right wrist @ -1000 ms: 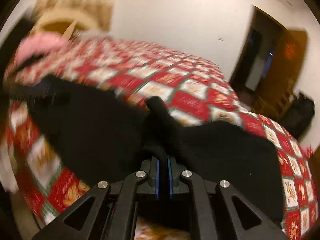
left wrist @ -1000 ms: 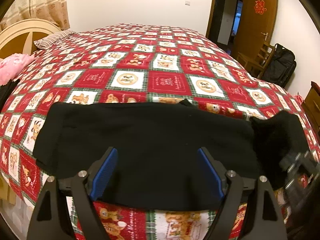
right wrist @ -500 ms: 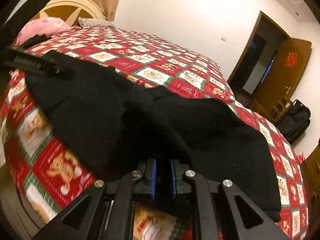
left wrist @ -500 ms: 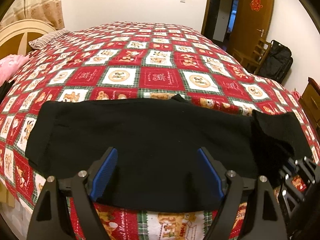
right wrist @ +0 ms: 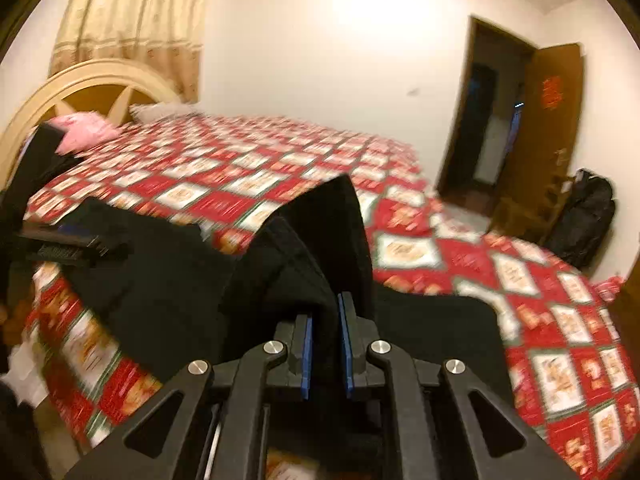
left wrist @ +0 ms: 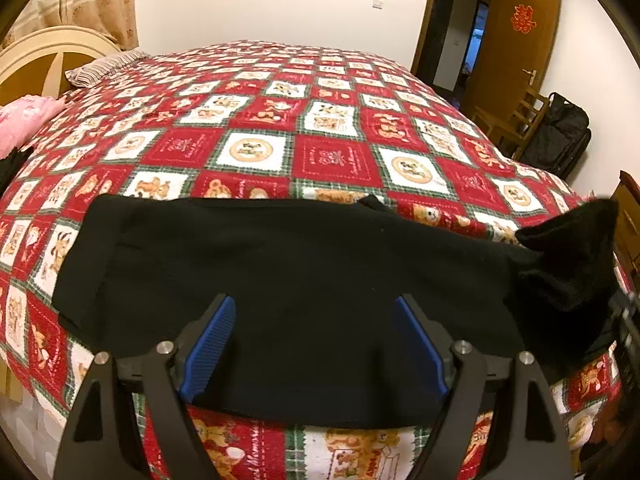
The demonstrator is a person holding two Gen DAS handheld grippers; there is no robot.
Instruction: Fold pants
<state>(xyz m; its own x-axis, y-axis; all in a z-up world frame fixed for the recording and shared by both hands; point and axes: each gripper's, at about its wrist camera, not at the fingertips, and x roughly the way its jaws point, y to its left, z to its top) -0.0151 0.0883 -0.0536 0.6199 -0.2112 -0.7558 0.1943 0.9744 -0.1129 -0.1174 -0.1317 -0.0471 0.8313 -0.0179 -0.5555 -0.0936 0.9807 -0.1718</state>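
Observation:
Black pants (left wrist: 300,276) lie spread across the near edge of the bed, folded lengthwise. My left gripper (left wrist: 316,344) is open, its blue pads hovering over the pants' near hem, holding nothing. My right gripper (right wrist: 326,350) is shut on the right end of the pants (right wrist: 320,248) and lifts it off the bed into a peak. In the left wrist view that raised end (left wrist: 576,256) stands up at the far right, with the right gripper (left wrist: 624,332) below it. The left gripper (right wrist: 76,248) shows at the left of the right wrist view.
The bed has a red, white and green patchwork quilt (left wrist: 328,136). A pink pillow (left wrist: 24,120) and a cream headboard (left wrist: 44,56) are at the left. A wooden chair (left wrist: 516,120), a black bag (left wrist: 560,140) and an open door (left wrist: 516,36) stand at the right.
My right gripper has lifted the pants' right end higher off the bed and tilted upward. The left gripper has stayed open over the near hem.

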